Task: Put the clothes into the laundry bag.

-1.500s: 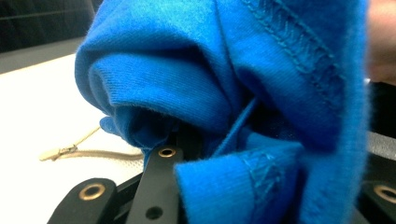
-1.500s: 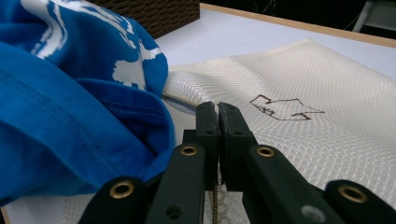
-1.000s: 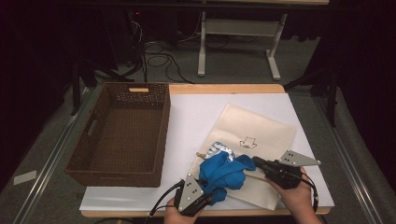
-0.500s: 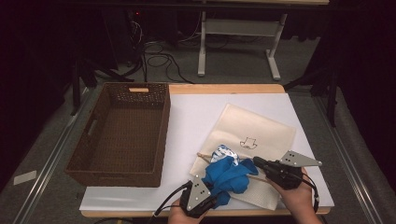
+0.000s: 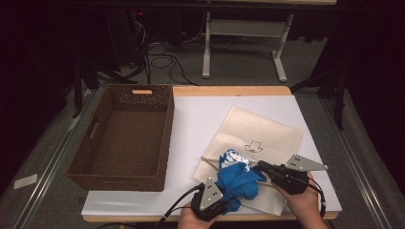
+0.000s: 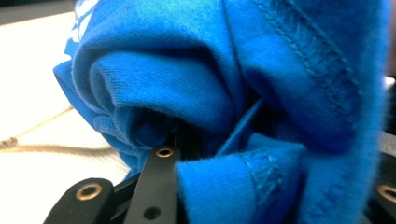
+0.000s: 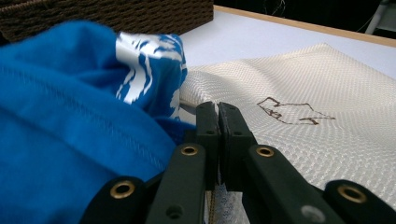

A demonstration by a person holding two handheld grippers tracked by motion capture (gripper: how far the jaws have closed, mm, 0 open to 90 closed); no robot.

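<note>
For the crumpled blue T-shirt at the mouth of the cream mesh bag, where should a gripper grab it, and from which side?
Grip the crumpled blue T-shirt at its thick bunched folds nearest the table's front edge, coming in low from the person's side. There the fabric piles into a raised roll that fingers can close around, while its far end, with the white print, lies at the cream mesh bag.

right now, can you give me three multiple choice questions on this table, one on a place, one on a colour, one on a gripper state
1. Where does the wicker basket stand?
A. at the table's left side
B. on the mesh bag
C. at the near right corner

2. What colour is the bunched shirt?
A. red
B. blue with a white print
C. plain green

3. How do the jaws of the right gripper stand?
A. wide apart
B. pressed together at the cream mesh bag's edge
C. around the basket's handle

Answers: 1 A, the high view shows it left of the bag; 2 B, blue cloth with white print; 3 B, the right gripper view shows the jaws together.
</note>
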